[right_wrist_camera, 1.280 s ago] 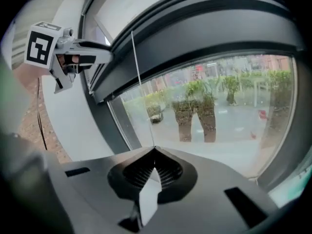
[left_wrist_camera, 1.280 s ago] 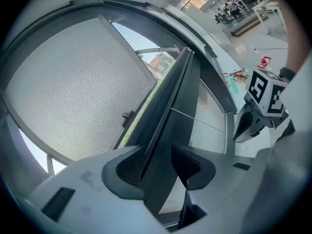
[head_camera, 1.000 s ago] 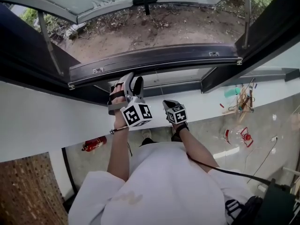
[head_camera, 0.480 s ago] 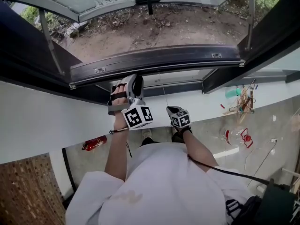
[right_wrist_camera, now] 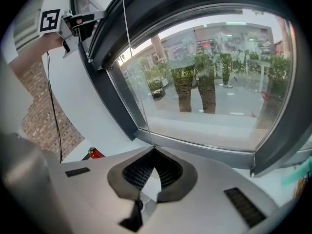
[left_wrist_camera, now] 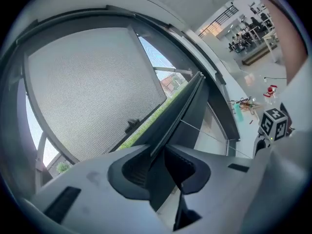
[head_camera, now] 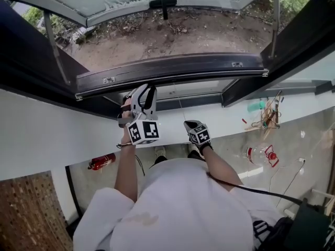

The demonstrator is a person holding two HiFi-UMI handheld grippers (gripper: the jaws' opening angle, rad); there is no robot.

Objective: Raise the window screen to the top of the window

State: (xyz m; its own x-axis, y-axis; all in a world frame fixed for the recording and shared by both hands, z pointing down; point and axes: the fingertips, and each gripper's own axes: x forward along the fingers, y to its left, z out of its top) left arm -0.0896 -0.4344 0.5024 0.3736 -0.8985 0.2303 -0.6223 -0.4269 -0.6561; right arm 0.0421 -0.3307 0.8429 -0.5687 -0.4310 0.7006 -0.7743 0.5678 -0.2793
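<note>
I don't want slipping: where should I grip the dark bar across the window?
Grip the dark bar by its thin near edge, from the room side, jaws straddling it: it looks stiff and narrow. The jaws of the left hand-held gripper have just been closing with that edge between them.

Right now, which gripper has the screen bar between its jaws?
The left gripper, jaws just closing on the screen bar; the right gripper pinches only a cord.

L tool point(left_wrist_camera: 157, 154) closed onto screen bar point(left_wrist_camera: 187, 101).
</note>
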